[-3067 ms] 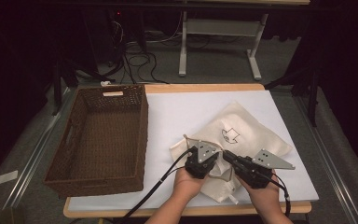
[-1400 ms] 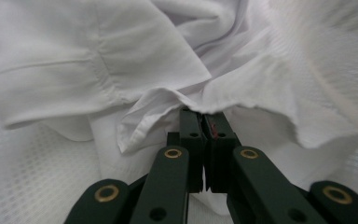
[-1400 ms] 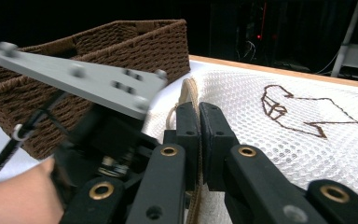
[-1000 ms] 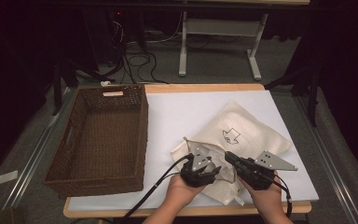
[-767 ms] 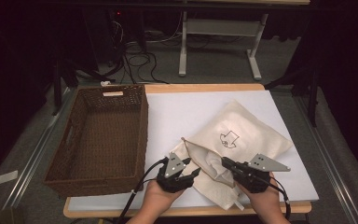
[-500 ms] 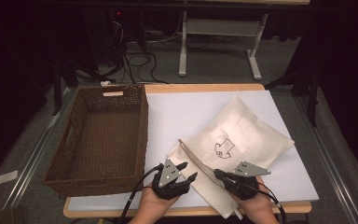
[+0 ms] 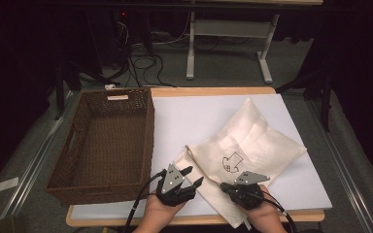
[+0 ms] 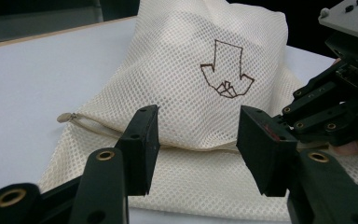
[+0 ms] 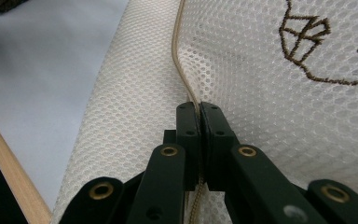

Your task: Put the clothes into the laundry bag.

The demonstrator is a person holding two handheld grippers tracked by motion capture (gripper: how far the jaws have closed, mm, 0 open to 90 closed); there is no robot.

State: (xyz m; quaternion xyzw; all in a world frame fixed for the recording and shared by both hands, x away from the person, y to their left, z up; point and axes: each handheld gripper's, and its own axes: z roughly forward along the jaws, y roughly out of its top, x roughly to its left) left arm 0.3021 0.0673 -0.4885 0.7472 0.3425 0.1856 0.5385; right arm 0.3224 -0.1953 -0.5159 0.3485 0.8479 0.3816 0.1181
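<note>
The table (image 7: 213,111), with its white top and wooden edge, carries everything here. To the left of the mesh bag stands the brown wicker basket (image 7: 108,141), its long axis running away from the person, well apart from the bag with a band of bare white top between them.

The mesh bag (image 7: 245,148) is cream, with a brown arrow emblem (image 7: 230,162) stitched on it. It lies on the right half of the table, turned like a diamond: its long axis runs from the near table edge, by the person's hands, up and to the right toward its far corner. In the left gripper view the arrow emblem (image 8: 226,70) points down toward the camera, so toward the bag's zipped near edge. The bag's right corner sits near the table's right edge; its near end reaches the front edge. Beyond the bag's far corner, and to the left of it, the white top lies open.

The left gripper (image 7: 190,178) hovers just left of the bag's near flap, jaws spread wide with nothing between them, aimed at the zipped edge.

The right gripper (image 7: 223,186) is on the bag's near end, jaws pressed together on the bag's zip seam (image 9: 182,70).

The zip pull (image 8: 65,117) lies at the bag's left corner.
</note>
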